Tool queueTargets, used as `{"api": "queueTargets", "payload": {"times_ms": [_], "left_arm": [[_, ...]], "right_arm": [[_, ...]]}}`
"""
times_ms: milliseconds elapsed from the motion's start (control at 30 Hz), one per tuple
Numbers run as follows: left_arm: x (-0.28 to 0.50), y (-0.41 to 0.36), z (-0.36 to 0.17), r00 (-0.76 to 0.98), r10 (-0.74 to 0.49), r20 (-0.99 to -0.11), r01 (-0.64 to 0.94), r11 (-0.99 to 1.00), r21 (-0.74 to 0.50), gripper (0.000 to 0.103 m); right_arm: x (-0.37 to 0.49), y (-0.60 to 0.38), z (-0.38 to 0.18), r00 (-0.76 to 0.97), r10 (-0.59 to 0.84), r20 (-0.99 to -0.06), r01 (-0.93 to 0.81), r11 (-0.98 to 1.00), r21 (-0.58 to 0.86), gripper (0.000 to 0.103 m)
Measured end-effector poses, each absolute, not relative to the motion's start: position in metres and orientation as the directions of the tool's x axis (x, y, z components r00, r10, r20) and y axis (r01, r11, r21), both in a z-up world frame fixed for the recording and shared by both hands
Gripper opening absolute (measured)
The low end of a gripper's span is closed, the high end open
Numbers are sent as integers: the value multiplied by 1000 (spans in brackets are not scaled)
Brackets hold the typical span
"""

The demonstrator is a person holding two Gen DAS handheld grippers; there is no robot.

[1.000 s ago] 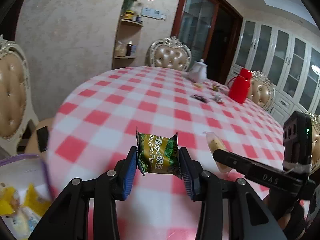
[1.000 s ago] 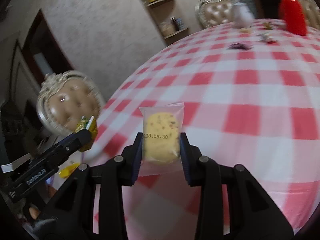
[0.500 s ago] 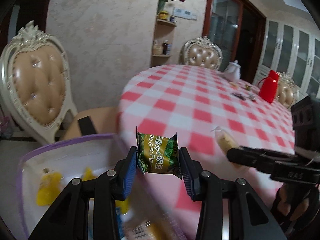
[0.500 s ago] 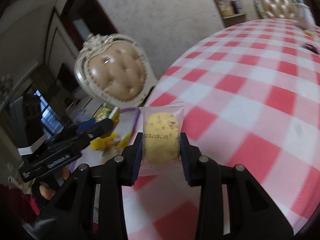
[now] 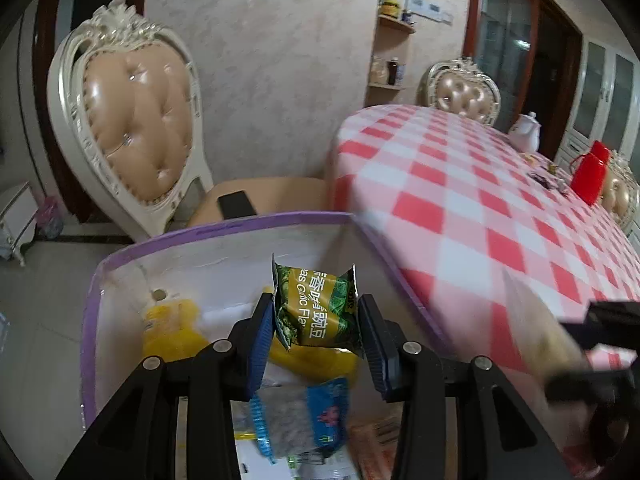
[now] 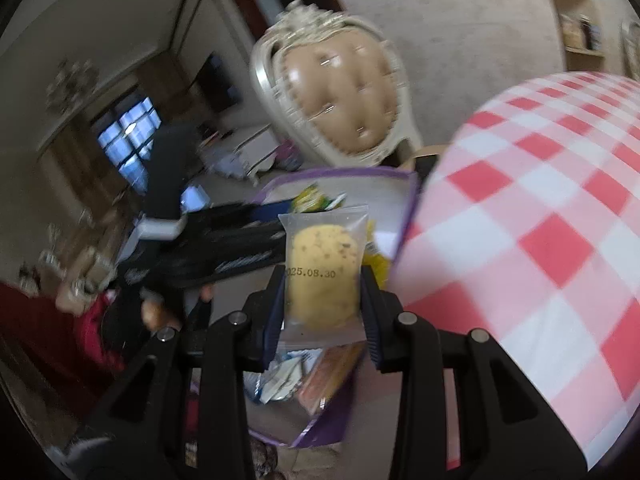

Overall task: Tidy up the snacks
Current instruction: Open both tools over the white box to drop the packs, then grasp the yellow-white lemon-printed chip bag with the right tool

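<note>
The left claw (image 5: 316, 334) is a black plastic frame of angular struts, each joint fixed by a round silver screw head. Its two fingers carry blue ribbed pads (image 5: 260, 338). The right claw (image 6: 323, 298) is built alike: black struts, silver screws, dark blue pads. Seen from the right wrist, the left claw's side bears white lettering, too blurred to read. The person wears red clothing (image 6: 60, 332).

Both packets, the green packet (image 5: 316, 308) and biscuit packet (image 6: 322, 270), have apparently swung from tabletop to over the purple-rimmed box (image 5: 224, 229).
</note>
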State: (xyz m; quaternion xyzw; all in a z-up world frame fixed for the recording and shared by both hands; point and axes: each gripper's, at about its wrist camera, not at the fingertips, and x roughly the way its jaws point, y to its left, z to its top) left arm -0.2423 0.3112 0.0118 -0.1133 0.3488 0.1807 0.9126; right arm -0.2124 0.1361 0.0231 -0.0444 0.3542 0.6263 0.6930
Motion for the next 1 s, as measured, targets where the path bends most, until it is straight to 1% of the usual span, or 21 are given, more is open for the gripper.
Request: {"api": "queueTargets", "payload": {"times_ms": [133,233,300,367,400,433,467,567,733,800,833,900,933,1000], "left_arm": [[-248,324,9,670,284,-686,-449,891,-70,43],[-251,332,10,651,323,-687,-489,871,-54,44],[-252,335,11,636,361,-682,-521,853,-34,49],[-253,335,13,628,384,-677,-539,842,-22,59],[-253,334,14,628,387,-675,-542,840,-22,62],[-254,332,15,630,389,-672,-541,840,-22,67],[-252,331,15,632,389,-670,-540,842,-20,69],[-248,323,15,633,381,-674,-522,853,-7,71],[-232,302,22,643,369,-671,-489,872,11,72],[-221,290,29,658,351,-666,-466,885,6,74],[-215,283,34,669,333,-665,-450,893,-6,77],[-193,263,48,705,259,-660,-391,919,-56,79],[-182,252,55,724,217,-655,-354,932,-82,82],[-151,225,72,765,114,-634,-259,955,-141,84]], "right_arm": [[-235,151,20,-89,815,-573,-929,139,342,39],[-243,157,19,-128,813,-568,-931,99,352,40],[-246,160,19,-119,811,-573,-936,101,338,51],[-244,160,20,-111,814,-571,-935,110,338,55],[-241,158,20,-105,817,-567,-932,118,343,57],[-237,156,21,-94,822,-561,-927,133,350,59],[-234,154,23,-85,827,-556,-924,143,354,60],[-227,148,26,-44,832,-553,-920,182,346,62],[-213,126,37,65,822,-565,-920,269,285,69],[-201,108,41,115,816,-566,-912,313,266,73],[-195,97,43,139,813,-566,-905,336,261,75],[-177,74,45,190,801,-567,-881,394,261,78],[-165,58,45,227,790,-569,-861,436,263,79],[-137,20,45,312,763,-566,-796,535,282,80]]}}
